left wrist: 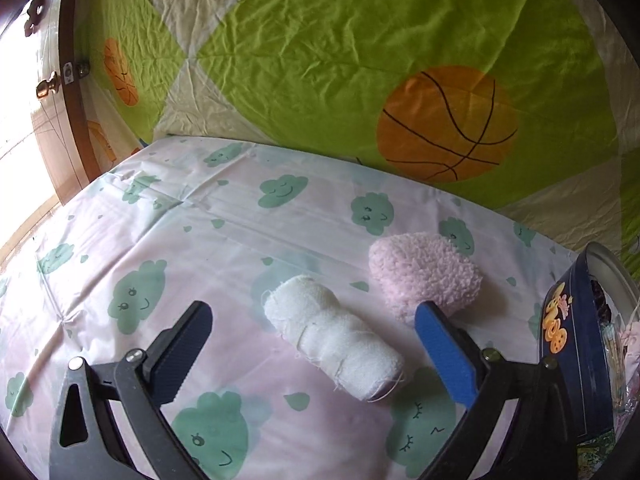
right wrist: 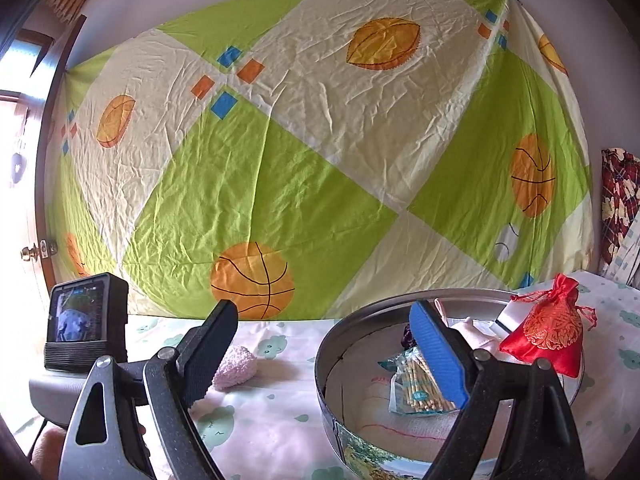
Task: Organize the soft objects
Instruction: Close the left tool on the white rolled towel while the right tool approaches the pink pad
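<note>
A white gauze roll (left wrist: 336,340) lies on the cloud-print sheet (left wrist: 140,240), between the fingers of my left gripper (left wrist: 314,312), which stands open with its pads clear of the roll. A pink fluffy heart (left wrist: 424,276) rests just beyond the roll, next to the blue fingertip (left wrist: 432,320). My right gripper (right wrist: 324,308) is open and holds nothing, its blue finger over a round metal tin (right wrist: 332,360). In the tin lie a bag of cotton swabs (right wrist: 416,384) and pale pink items (right wrist: 468,328). A red satin pouch (right wrist: 548,336) sits at the tin's right rim. The pink heart (right wrist: 236,366) shows left of the tin.
The tin's dark blue side (left wrist: 576,340) stands close to the right of my left gripper. A green and cream basketball-print cloth (right wrist: 320,140) hangs behind the bed. The left gripper's screen unit (right wrist: 80,320) is at the left, with a door (left wrist: 52,92) beyond.
</note>
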Available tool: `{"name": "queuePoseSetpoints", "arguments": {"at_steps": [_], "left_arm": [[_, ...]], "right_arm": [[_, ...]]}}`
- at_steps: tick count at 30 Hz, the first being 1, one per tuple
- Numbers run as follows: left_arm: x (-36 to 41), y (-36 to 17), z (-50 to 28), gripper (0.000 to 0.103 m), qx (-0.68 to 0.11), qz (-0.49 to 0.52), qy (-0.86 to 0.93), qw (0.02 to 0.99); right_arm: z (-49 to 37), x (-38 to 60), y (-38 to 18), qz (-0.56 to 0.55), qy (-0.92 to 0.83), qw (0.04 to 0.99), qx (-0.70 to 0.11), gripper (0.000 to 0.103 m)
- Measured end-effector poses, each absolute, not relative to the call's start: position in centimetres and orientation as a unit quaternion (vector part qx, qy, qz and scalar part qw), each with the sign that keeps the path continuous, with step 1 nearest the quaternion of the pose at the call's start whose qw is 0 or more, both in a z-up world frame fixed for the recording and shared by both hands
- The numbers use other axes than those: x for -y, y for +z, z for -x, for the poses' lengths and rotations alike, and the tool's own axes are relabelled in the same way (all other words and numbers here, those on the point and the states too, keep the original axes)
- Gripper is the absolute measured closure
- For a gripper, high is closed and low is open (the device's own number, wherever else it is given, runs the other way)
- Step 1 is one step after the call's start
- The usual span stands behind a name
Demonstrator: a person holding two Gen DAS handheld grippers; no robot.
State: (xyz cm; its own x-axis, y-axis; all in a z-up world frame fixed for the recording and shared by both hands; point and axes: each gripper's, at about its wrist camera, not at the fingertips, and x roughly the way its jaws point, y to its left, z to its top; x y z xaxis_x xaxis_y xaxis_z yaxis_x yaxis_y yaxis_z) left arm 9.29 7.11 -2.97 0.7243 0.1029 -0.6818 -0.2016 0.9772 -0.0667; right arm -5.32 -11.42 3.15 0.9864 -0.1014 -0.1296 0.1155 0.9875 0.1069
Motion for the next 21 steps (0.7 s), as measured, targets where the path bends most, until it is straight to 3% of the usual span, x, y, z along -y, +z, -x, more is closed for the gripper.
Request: {"name": "queuePoseSetpoints", "arguments": {"at_steps": [6, 9, 15, 21], "left_arm": [[-8.3, -5.3, -11.1, 0.003, -0.441, 0.082, 0.059, 0.892], [-8.2, -5.1, -11.1, 0.004, -0.438, 0.024, 0.036, 0.898], [-11.3, -4.9, -11.9, 0.021, -0.445, 0.015, -0.013, 0.895], [-12.4, -4.4, -12.3, 0.048, -0.437, 0.021, -0.004, 0.899]], "right_arm": [[5.2, 11.4, 3.1, -0.060, -0.052, 0.994, -0.070, 0.014], [5.2, 11.5, 3.0, -0.063, -0.049, 0.994, -0.075, 0.014], [4.1, 10.2, 2.9, -0.034, -0.033, 0.994, -0.098, 0.014], [2.1, 8.2, 2.3, -0.024, 0.007, 0.991, -0.133, 0.014]]}}
